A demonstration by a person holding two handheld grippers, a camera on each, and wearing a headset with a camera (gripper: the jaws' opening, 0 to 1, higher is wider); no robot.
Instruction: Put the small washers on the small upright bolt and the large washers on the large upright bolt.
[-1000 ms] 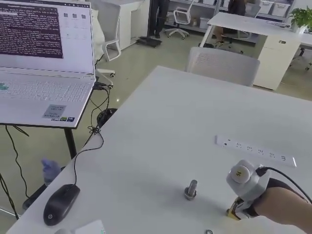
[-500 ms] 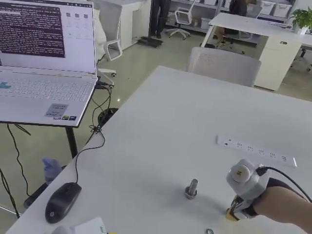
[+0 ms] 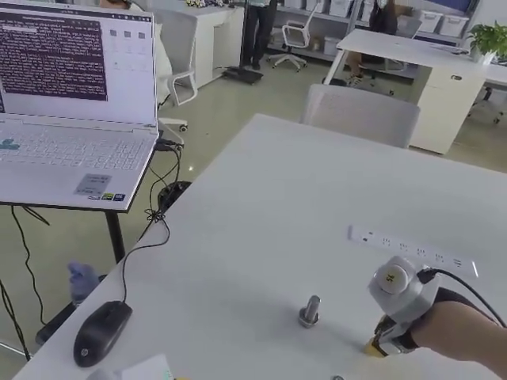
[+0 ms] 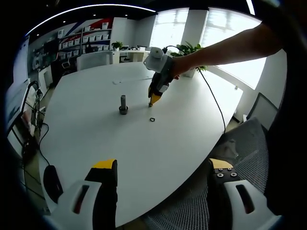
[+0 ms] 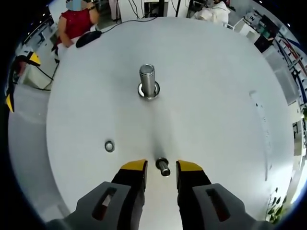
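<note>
The right claw [image 5: 160, 168] is half open and empty, with the small bolt [image 5: 163, 167] upright between its tips. A washer [image 5: 109, 145] lies beside its left jaw.

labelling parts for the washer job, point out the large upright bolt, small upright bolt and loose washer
large upright bolt [image 5: 147, 79], right gripper view, on its shaft
small upright bolt [image 5: 163, 167], right gripper view, on its top end
loose washer [image 5: 107, 146], right gripper view, on its ring

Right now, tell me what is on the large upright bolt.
The large upright bolt has a bare top; a ring circles its foot, washer or head unclear. Underside hidden.
</note>
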